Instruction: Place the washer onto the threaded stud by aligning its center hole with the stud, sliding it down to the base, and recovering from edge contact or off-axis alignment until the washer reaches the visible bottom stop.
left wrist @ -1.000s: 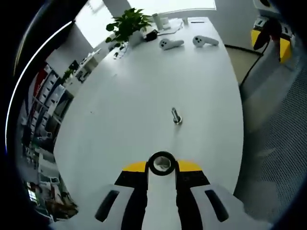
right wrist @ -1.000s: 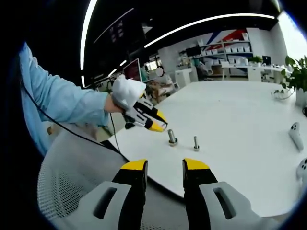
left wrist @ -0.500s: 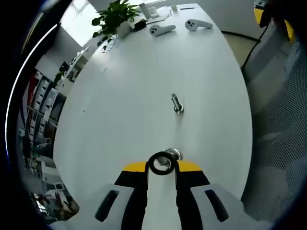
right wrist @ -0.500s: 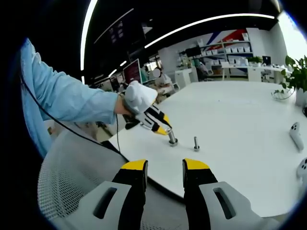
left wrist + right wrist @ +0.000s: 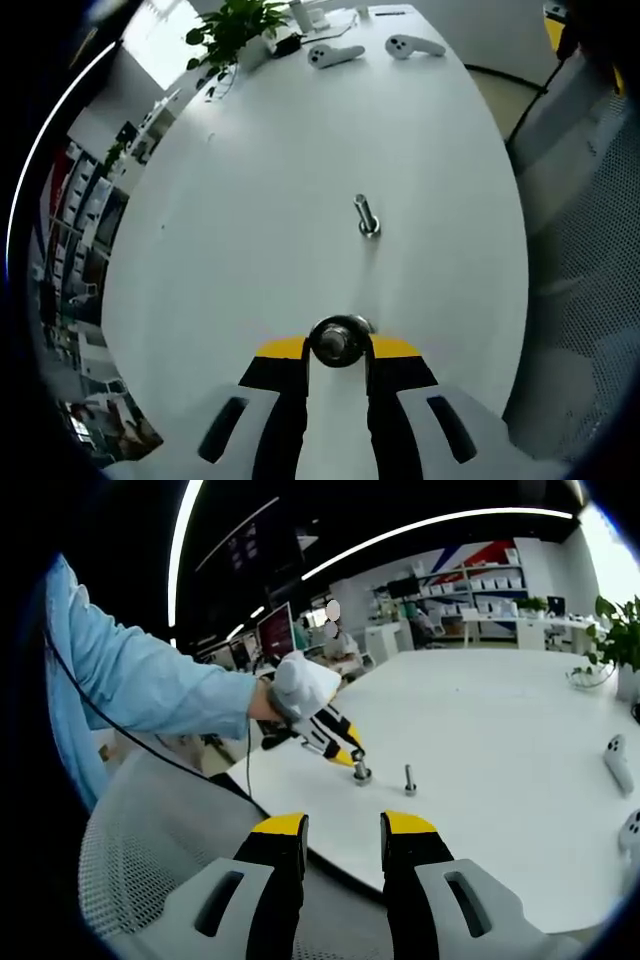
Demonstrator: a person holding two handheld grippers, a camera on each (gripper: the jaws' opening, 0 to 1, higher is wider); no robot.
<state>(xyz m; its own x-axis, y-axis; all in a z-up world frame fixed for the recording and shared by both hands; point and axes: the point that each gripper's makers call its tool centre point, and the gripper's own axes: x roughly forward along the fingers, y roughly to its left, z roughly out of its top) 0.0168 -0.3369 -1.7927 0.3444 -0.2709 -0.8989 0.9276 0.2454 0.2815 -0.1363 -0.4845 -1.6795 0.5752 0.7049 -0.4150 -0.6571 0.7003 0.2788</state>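
Your left gripper holds the washer pinched at the tips of its jaws, the ring facing the camera, the jaws closed down on its lower edge. Through and just behind the washer's hole sits the top of a threaded stud, so the ring is right at the stud's head; whether the hole has actually passed over the threads you cannot tell from the left gripper view. From the right gripper view, your left gripper is tilted down with its yellow tips touching the top of the nearer stud on the white bench, gloved hand and blue sleeve behind it. The washer itself is too small to make out there. A second stud stands upright farther along the bench, well apart from the first; in the right gripper view it appears as the slimmer post just beside the one being worked. Your right gripper hangs off the bench edge above a grey mesh chair, jaws parted with a clear gap and nothing between them. Two white controllers and a potted plant sit at the far end of the bench.
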